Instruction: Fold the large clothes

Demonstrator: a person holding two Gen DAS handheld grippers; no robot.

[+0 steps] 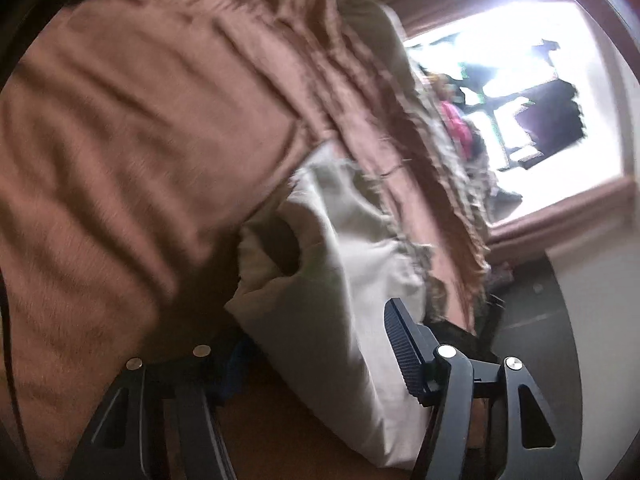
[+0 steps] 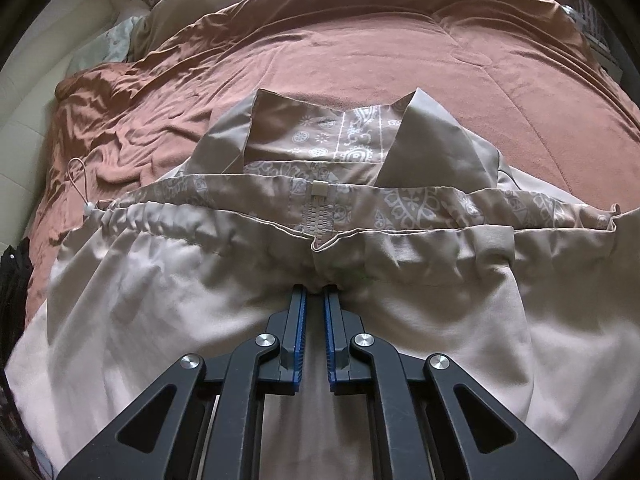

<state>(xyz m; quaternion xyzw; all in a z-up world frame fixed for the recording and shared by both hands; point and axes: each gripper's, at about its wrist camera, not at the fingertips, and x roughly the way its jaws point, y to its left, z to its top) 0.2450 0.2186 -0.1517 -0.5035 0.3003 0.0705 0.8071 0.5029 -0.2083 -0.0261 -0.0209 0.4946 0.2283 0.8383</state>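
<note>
A beige zip-up jacket [image 2: 160,300] with a paisley lining lies spread on the brown bedspread [image 2: 320,64]. Its hem with a zipper end [image 2: 320,212] and a drawcord [image 2: 78,176] faces away from me. My right gripper [image 2: 315,292] is shut on a pinch of the jacket's fabric just below the zipper end. In the blurred left wrist view, my left gripper [image 1: 312,344] is open, with a fold of the beige jacket [image 1: 336,280] between its fingers. The left finger is mostly hidden under brown fabric.
The brown bedspread [image 1: 120,140] fills the left wrist view, with a bright window [image 1: 532,92] beyond. A white headboard or wall [image 2: 48,80] is at the left of the bed. Dark items [image 2: 16,280] lie at the bed's left edge.
</note>
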